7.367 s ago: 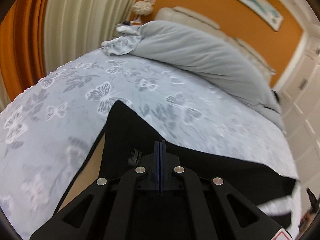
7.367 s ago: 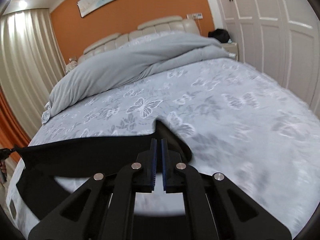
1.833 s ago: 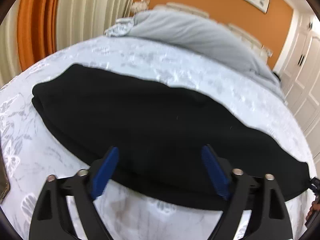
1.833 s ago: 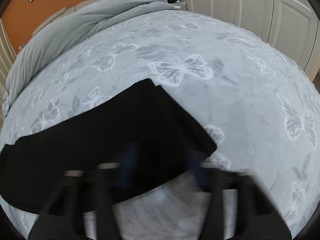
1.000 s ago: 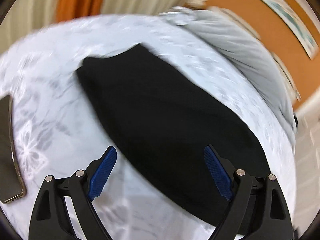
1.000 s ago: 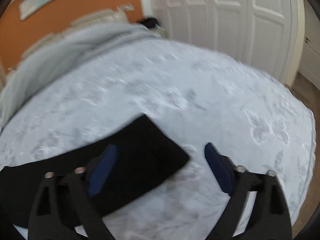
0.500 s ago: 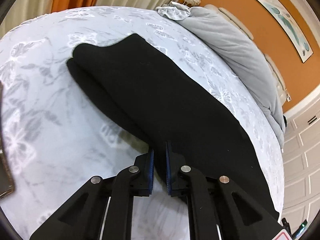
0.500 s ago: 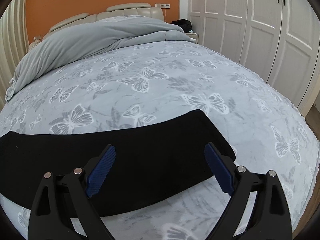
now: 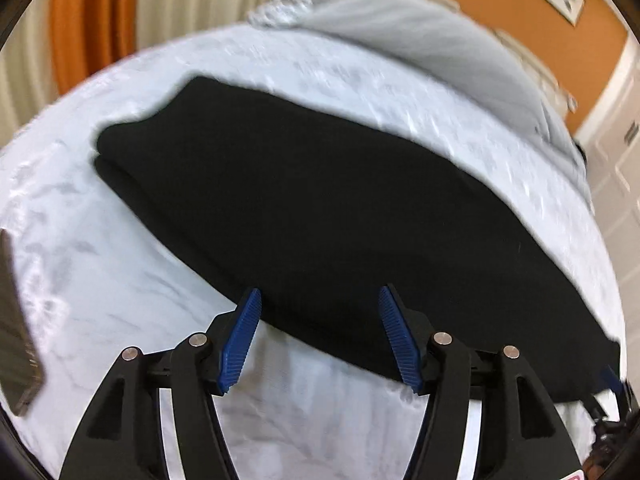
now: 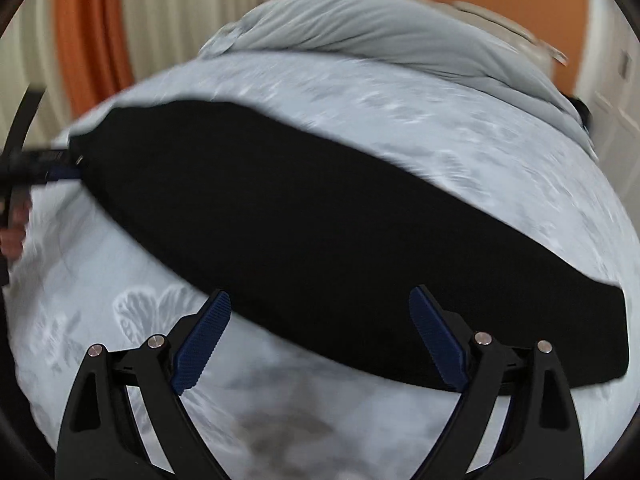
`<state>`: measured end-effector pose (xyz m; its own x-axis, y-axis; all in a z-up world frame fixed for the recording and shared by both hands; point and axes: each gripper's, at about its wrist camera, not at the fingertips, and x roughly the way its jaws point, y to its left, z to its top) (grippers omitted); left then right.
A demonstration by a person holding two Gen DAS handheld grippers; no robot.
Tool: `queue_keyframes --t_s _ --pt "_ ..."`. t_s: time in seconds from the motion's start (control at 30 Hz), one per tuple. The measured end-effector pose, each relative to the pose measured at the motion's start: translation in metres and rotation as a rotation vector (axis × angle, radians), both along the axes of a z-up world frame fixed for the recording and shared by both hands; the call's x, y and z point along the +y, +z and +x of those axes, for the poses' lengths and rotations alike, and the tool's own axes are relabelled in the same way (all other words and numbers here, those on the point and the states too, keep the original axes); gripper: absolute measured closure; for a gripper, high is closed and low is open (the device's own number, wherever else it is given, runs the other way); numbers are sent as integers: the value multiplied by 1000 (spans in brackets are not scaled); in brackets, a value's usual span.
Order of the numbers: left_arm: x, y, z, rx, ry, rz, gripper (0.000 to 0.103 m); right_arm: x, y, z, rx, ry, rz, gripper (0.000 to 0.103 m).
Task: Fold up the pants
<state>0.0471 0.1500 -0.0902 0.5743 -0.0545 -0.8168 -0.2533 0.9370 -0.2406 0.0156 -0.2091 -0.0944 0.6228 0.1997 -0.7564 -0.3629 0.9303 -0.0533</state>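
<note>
The black pants [image 9: 320,208] lie folded lengthwise as a long flat band on the butterfly-print bedsheet [image 9: 100,280]. They also show in the right wrist view [image 10: 320,232]. My left gripper [image 9: 320,336] is open, its blue pads [image 9: 240,340] just above the band's near edge, holding nothing. My right gripper [image 10: 320,340] is open and empty, also at the band's near edge. The left gripper's tip shows at the far left of the right wrist view [image 10: 48,168], beside the pants' left end. Both views are blurred by motion.
A grey duvet [image 9: 420,52] is bunched at the head of the bed. A dark phone [image 9: 16,320] lies at the left edge of the sheet. Orange and cream curtains [image 9: 100,28] hang on the left, white wardrobe doors [image 9: 616,168] stand on the right.
My left gripper has opened from shut and let go of the pants edge. The right gripper stays open and has swung left to face along the band. The pants lie flat.
</note>
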Motion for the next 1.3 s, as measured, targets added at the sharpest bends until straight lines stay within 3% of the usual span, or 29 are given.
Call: queue_keyframes --t_s 0.1,0.13,0.17,0.23,0.3,0.33,0.37,0.4,0.43,0.53,0.6,0.73,0.83,0.87,0.9,0.93,1.0,1.07,1.1,1.13,1.3 --pt "-7 -7 -1 21 -21 69 57 8 -8 -4 24 16 -63 18" --pt "-8 -3 -6 19 -36 74 67 2 -3 -7 5 2 -72 17" --pt "-7 1 -11 -1 -44 65 73 -15 9 -11 -35 -52 -80 15" --pt "1 13 -16 -75 -5 76 73 -64 31 -8 -99 -231 -61 9" --pt "10 28 -18 -161 79 120 61 -123 43 -5 -127 -449 -40 9" --pt "12 33 -18 -186 109 134 40 -160 45 -3 -124 -572 -24 9" --pt "14 37 -18 -208 140 148 30 -187 45 -3 -115 -665 -9 9" --pt "15 38 -18 -219 153 157 30 -232 40 -7 -87 -820 29 9" --pt "14 39 -17 -226 155 172 30 -251 36 -9 -71 -882 56 9" --pt "4 34 -13 -200 132 198 30 -319 11 -21 11 -1039 274 9" --pt "-4 29 -11 -183 112 190 30 -330 -4 -23 48 -1052 348 9" --pt "-17 22 -6 -171 95 233 30 -331 -25 -13 97 -1056 366 8" --pt "-18 19 1 -158 98 226 28 -321 -23 -4 67 -1021 314 44" --pt "-18 17 5 -152 97 216 28 -320 -20 0 59 -1012 330 67" --pt "-17 15 4 -147 96 208 28 -320 -19 0 52 -997 386 79" --pt "-17 16 2 -145 96 206 28 -320 -17 4 50 -984 439 84" --pt "-17 18 4 -147 97 212 28 -310 -1 3 6 -952 536 84" --pt "-17 19 4 -150 104 217 27 -287 24 7 -53 -846 624 84" --pt "-16 20 3 -151 106 214 27 -276 33 12 -71 -805 638 84" --pt "-15 21 4 -150 111 210 26 -239 55 19 -106 -691 646 84" --pt "-14 24 7 -138 120 232 26 -137 91 40 -125 -420 602 84"
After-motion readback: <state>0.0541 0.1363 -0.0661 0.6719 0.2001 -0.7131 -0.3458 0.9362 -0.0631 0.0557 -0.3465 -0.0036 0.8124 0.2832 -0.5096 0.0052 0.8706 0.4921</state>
